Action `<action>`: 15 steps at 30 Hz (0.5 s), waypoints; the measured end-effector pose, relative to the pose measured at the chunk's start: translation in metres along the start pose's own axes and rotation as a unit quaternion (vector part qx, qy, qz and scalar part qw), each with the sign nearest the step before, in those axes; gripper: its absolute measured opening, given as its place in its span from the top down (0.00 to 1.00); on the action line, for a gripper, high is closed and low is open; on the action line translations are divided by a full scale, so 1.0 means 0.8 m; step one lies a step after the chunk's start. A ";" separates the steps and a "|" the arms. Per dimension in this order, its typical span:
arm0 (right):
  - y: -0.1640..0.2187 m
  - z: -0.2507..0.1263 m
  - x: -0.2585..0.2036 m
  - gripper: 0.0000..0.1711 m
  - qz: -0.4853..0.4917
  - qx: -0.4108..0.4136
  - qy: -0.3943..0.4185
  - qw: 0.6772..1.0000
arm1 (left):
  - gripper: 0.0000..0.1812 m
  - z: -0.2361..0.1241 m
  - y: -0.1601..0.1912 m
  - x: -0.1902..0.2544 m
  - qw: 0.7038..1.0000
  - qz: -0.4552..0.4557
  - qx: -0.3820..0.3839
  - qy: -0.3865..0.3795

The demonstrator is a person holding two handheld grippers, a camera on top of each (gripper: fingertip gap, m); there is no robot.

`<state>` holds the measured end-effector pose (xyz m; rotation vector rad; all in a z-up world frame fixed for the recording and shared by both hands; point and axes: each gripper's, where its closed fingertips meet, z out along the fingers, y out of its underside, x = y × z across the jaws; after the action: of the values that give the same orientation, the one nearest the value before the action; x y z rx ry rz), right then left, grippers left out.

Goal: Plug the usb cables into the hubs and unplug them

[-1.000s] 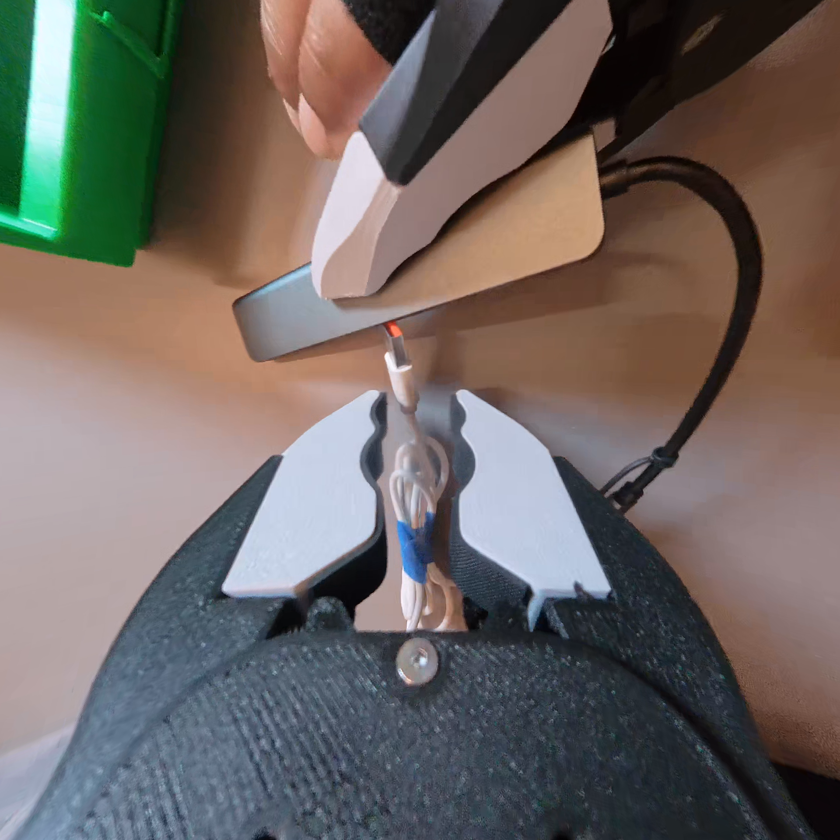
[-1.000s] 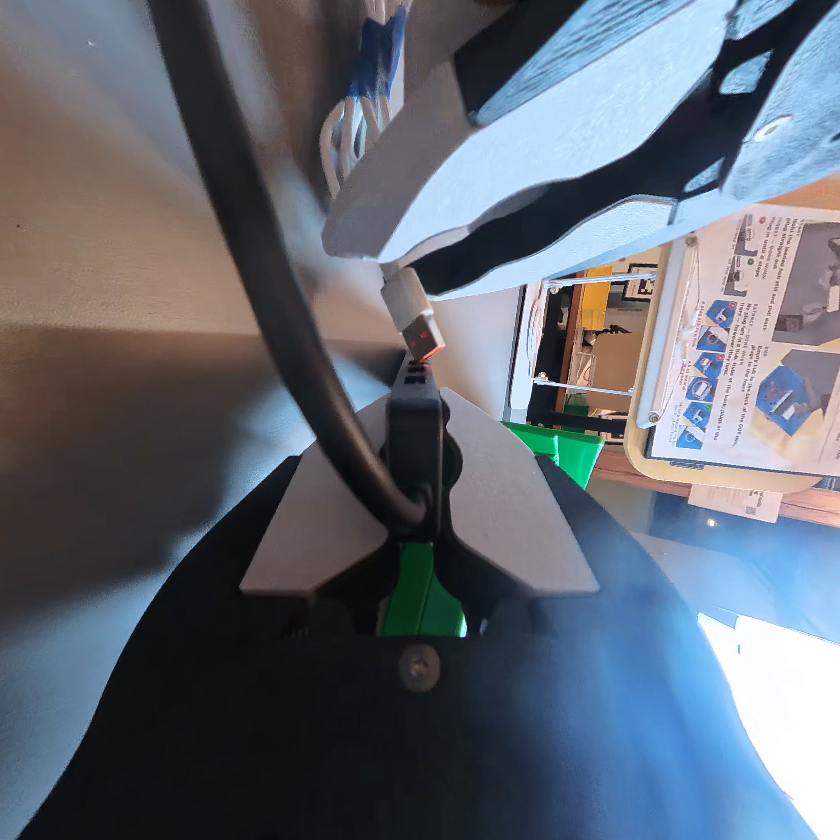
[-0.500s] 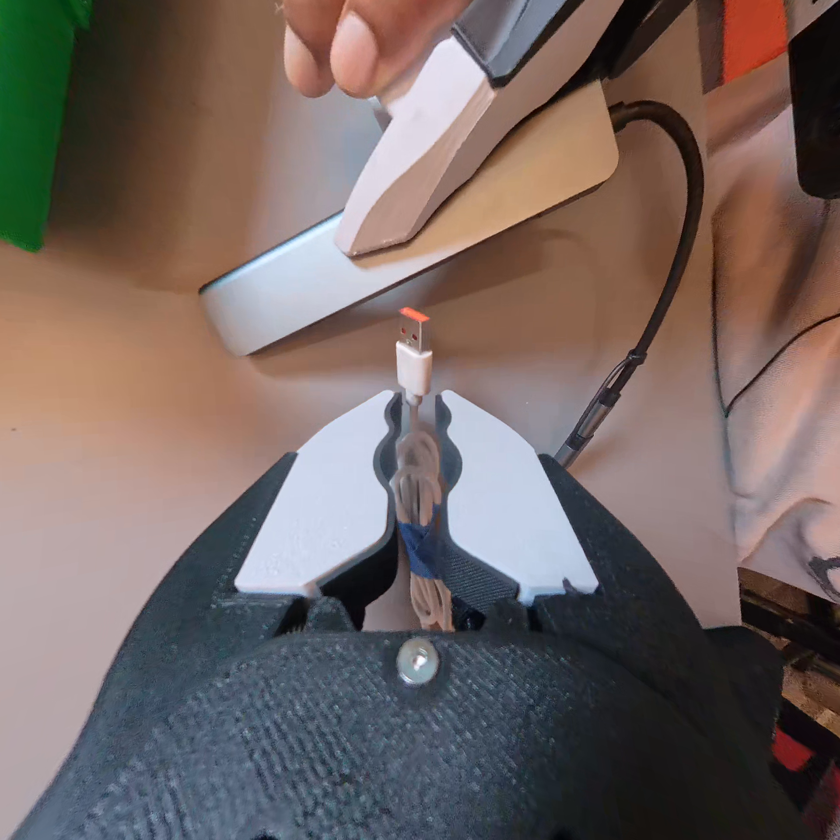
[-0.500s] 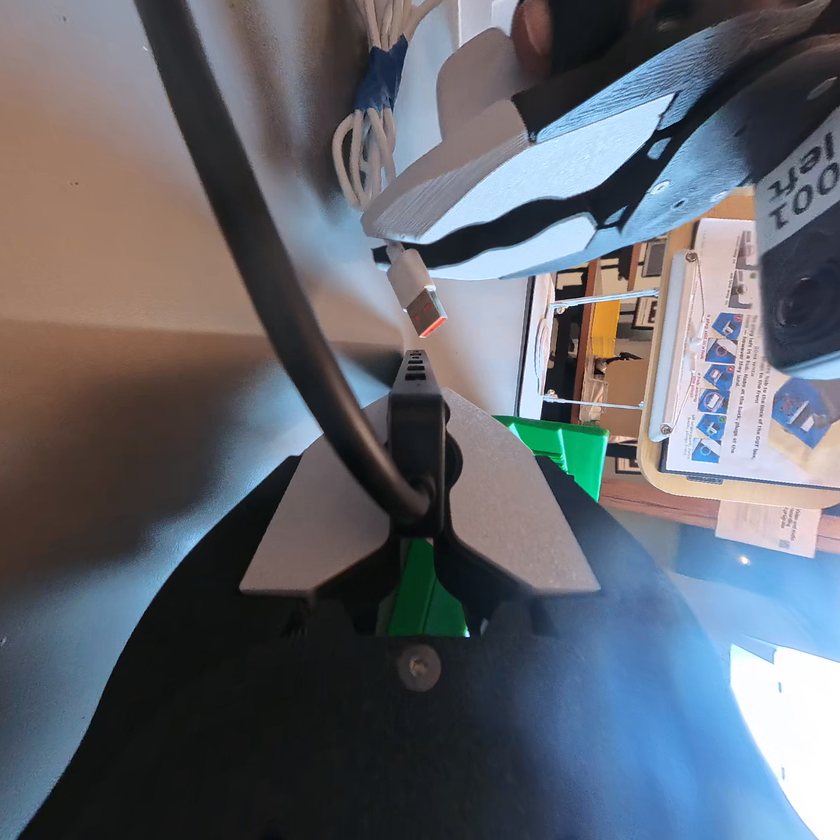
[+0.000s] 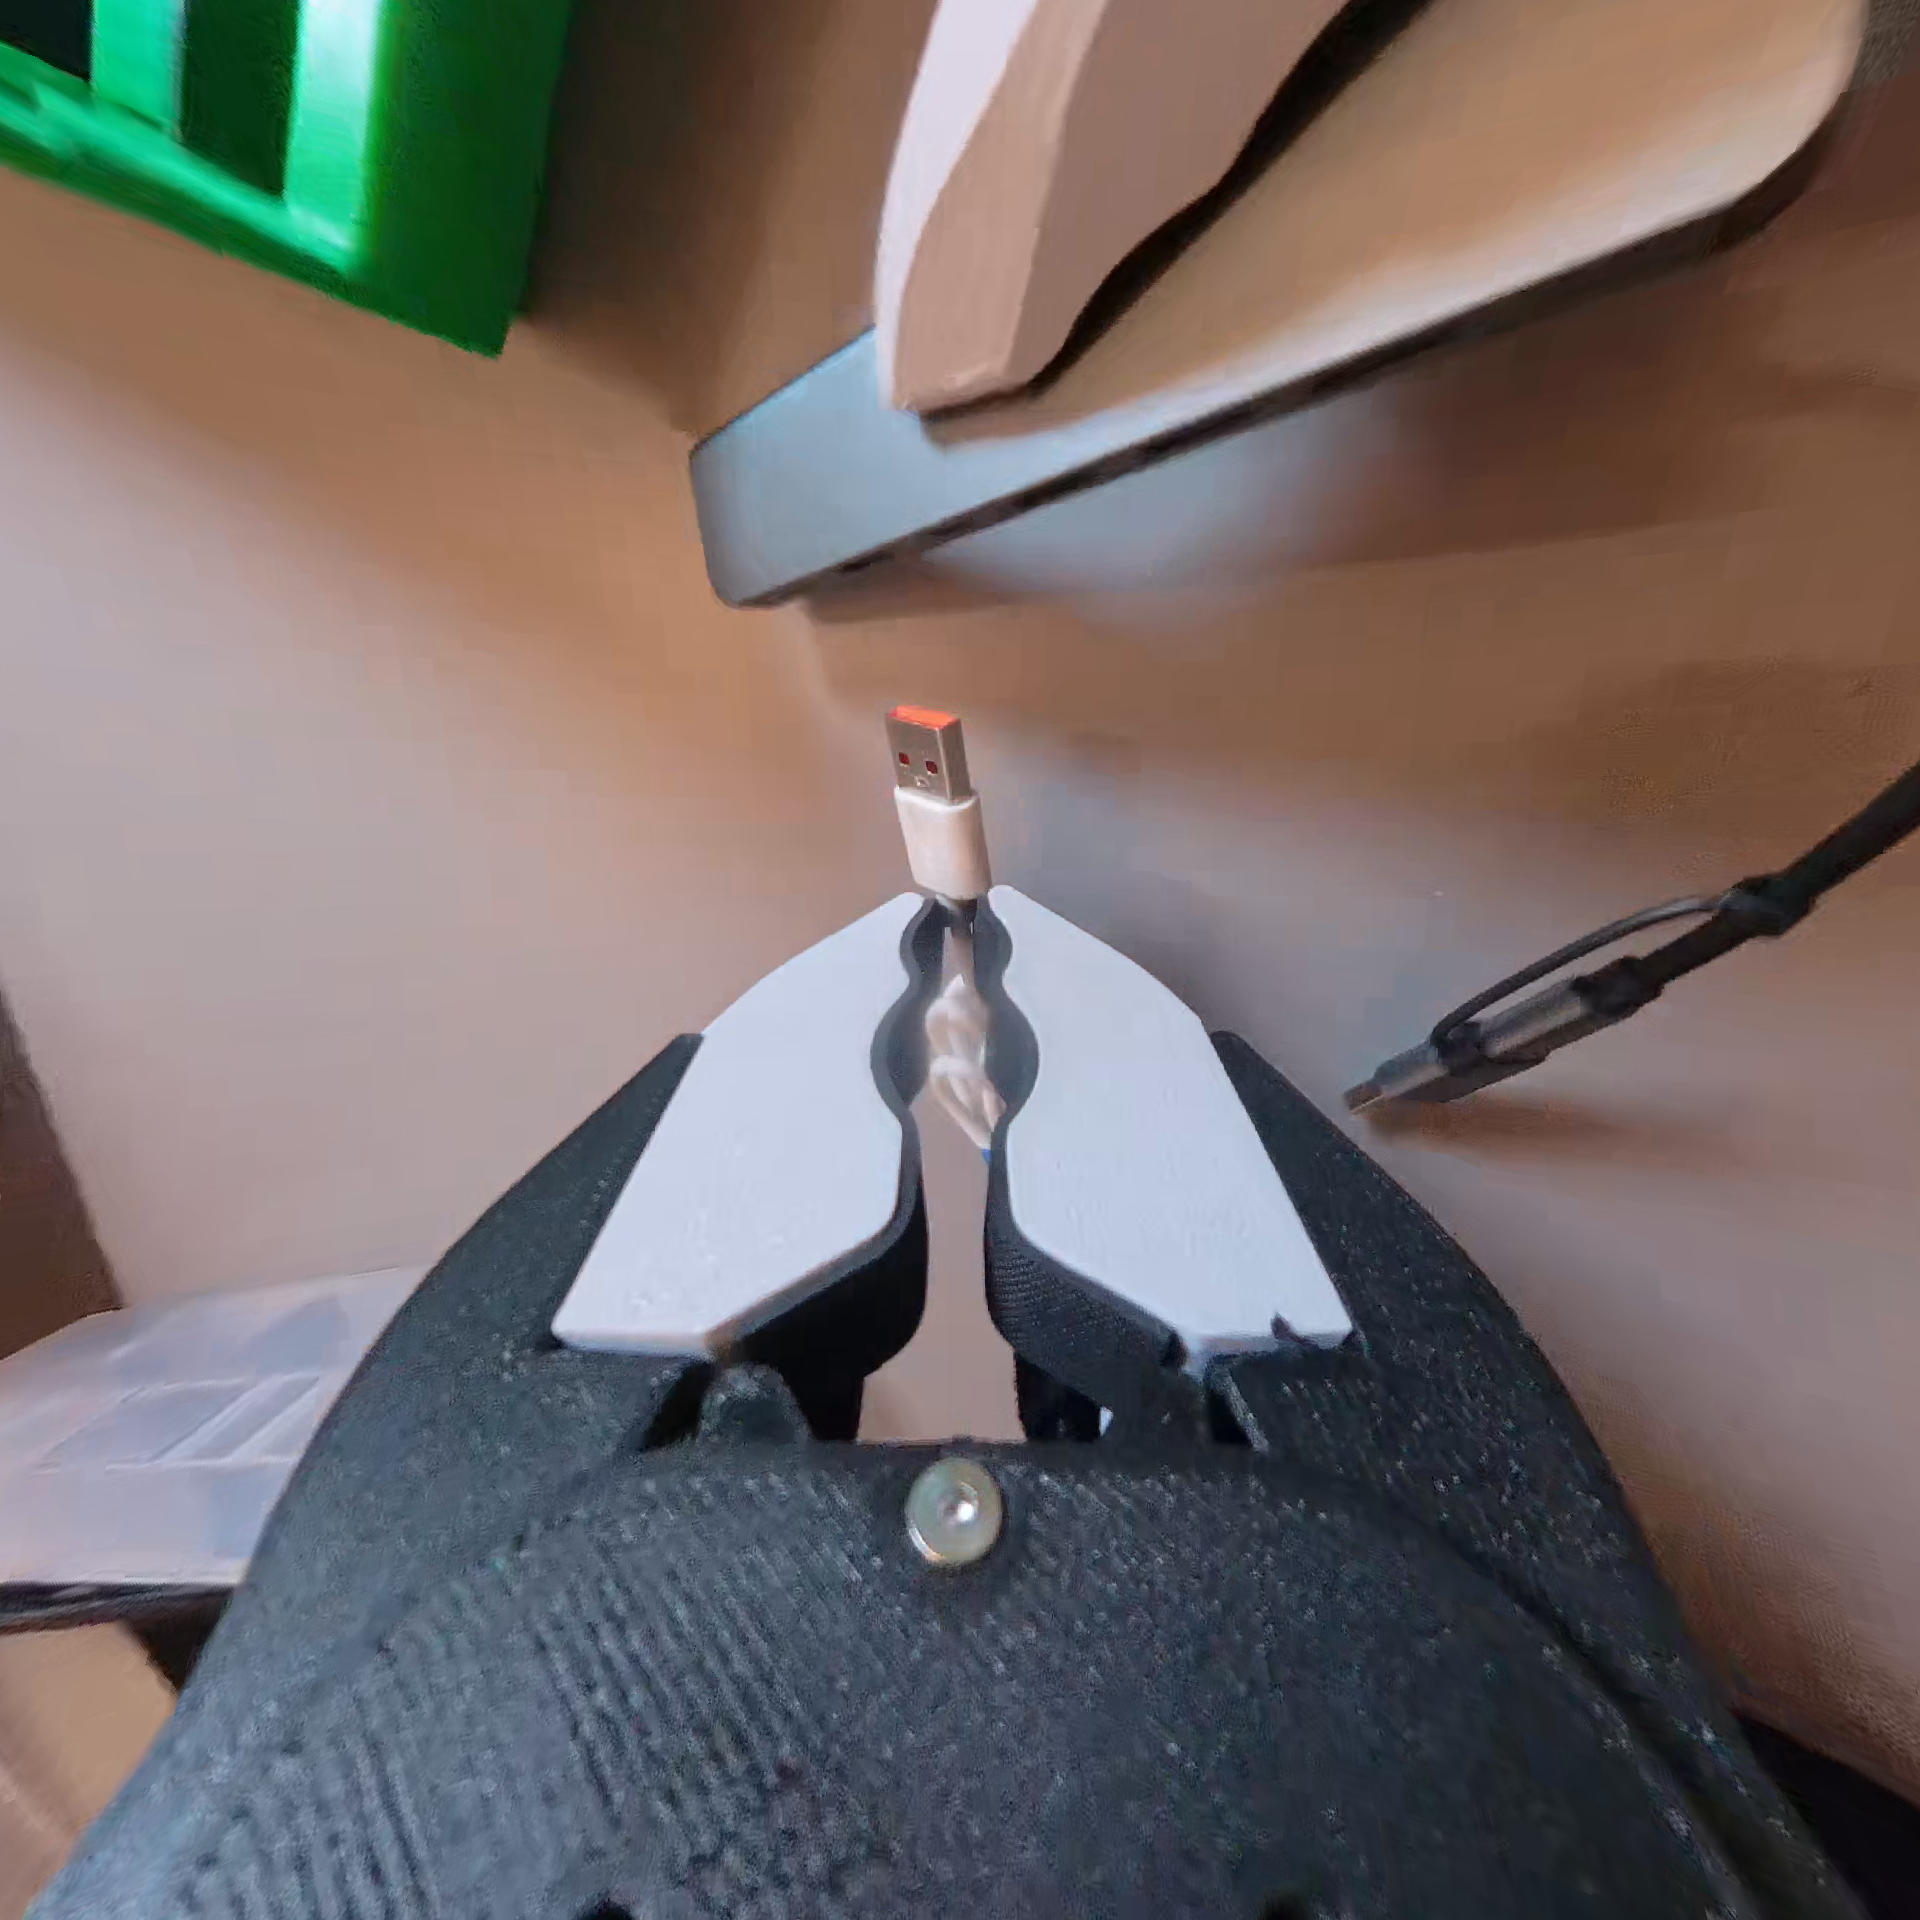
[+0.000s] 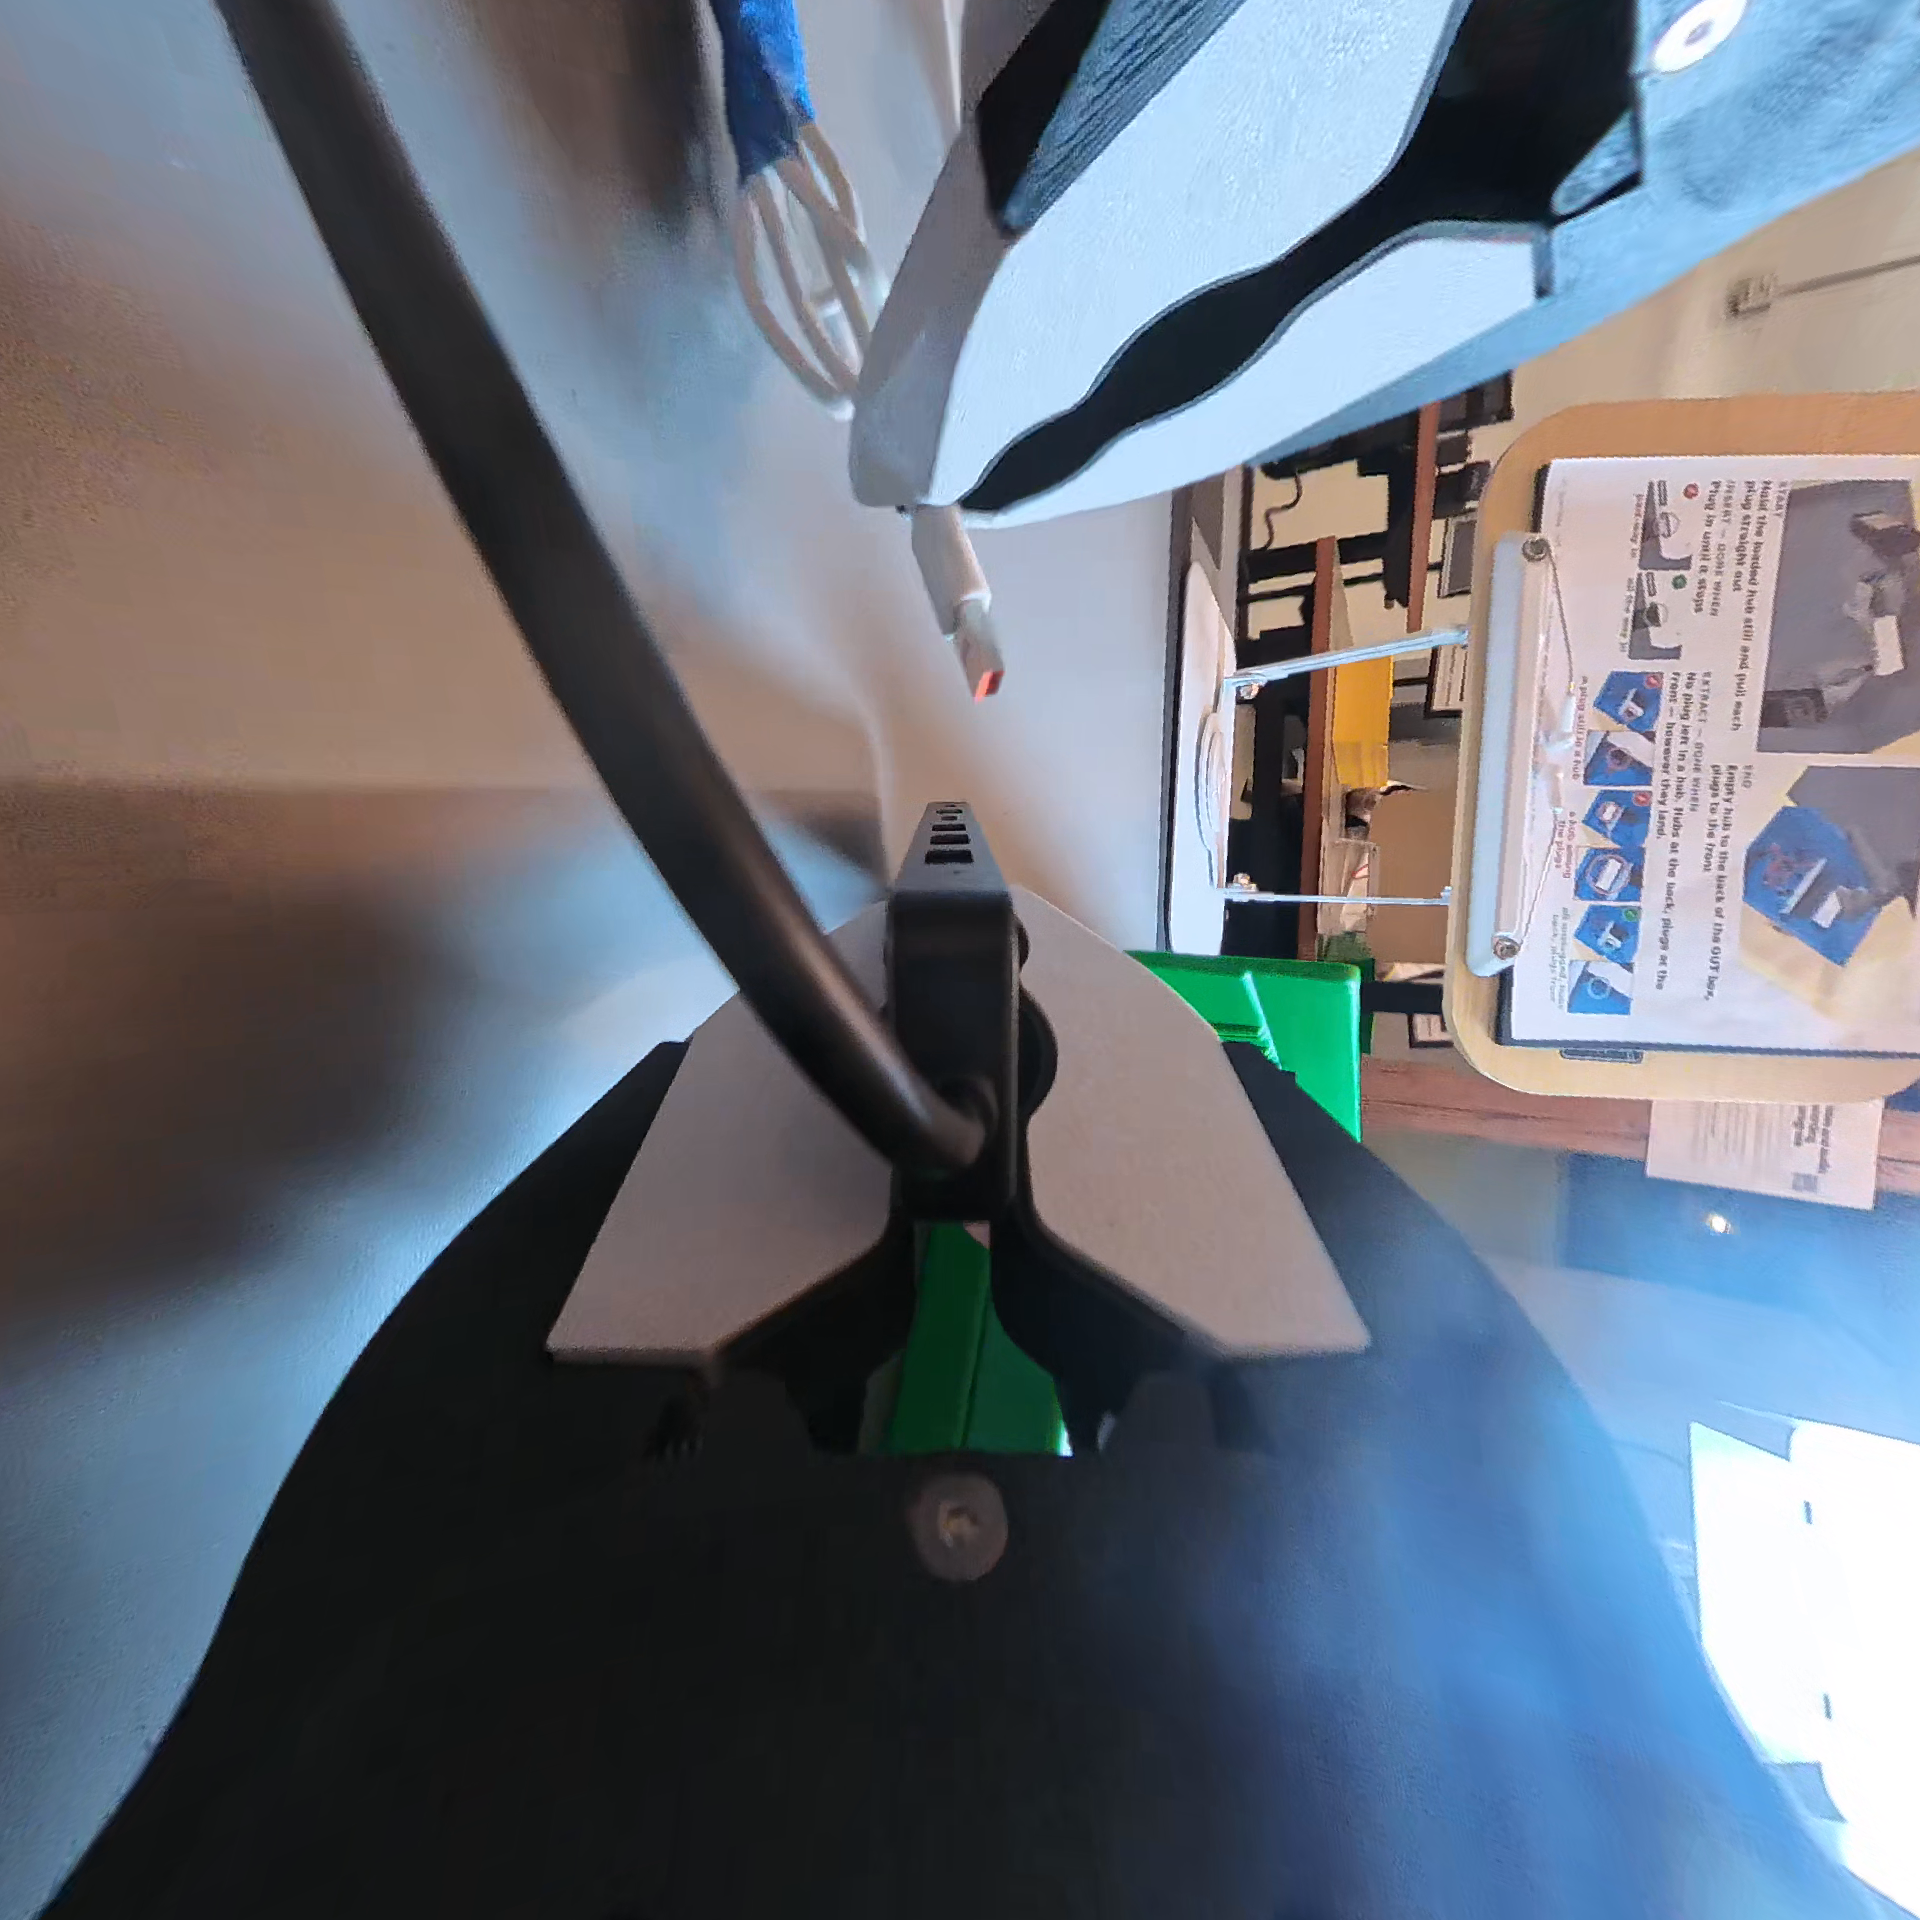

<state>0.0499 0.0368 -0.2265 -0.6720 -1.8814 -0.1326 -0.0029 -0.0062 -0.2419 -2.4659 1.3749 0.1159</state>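
My left gripper [image 5: 954, 896] is shut on a white USB cable just behind its plug [image 5: 935, 805], which has an orange tongue and points at the grey hub [image 5: 831, 499]. The plug is out of the hub, a short gap away. My right gripper [image 6: 951, 935] is shut on the hub [image 6: 948, 914], seen edge-on with its row of ports facing up. The right gripper's fingers [image 5: 966, 260] clamp the hub from above in the left wrist view. The white plug [image 6: 961, 613] and the left gripper [image 6: 1195, 343] show above the hub in the right wrist view.
The hub's black cable [image 6: 540, 540] arcs away and ends in a loose plug [image 5: 1455, 1060] lying on the table at right. A green bin [image 5: 260, 156] stands at the far left. A white tray [image 5: 156, 1444] lies at the near left. A clipboard with a printed sheet [image 6: 1704, 748] stands behind. The left gripper's tips are roughly 8 cm from the right gripper's.
The white plug has come out of the hub and my left gripper has drawn it back, so the gap has widened. The right gripper still holds the hub.
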 end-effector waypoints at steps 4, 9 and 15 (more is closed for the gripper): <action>0.001 0.004 0.008 0.93 0.010 -0.020 0.021 1.000 | 0.97 -0.005 -0.020 0.007 0.999 0.024 -0.023 -0.012; 0.005 0.006 0.011 0.94 -0.006 -0.040 0.035 0.999 | 0.96 -0.005 -0.028 0.001 0.997 0.050 -0.057 -0.025; 0.007 0.009 0.011 0.94 -0.042 -0.067 0.045 0.996 | 0.97 -0.004 -0.026 -0.002 0.992 0.074 -0.102 -0.028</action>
<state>0.0446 0.0474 -0.2228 -0.6664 -1.8265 -0.3403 0.0136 0.0039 -0.2335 -2.4967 1.5903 0.3737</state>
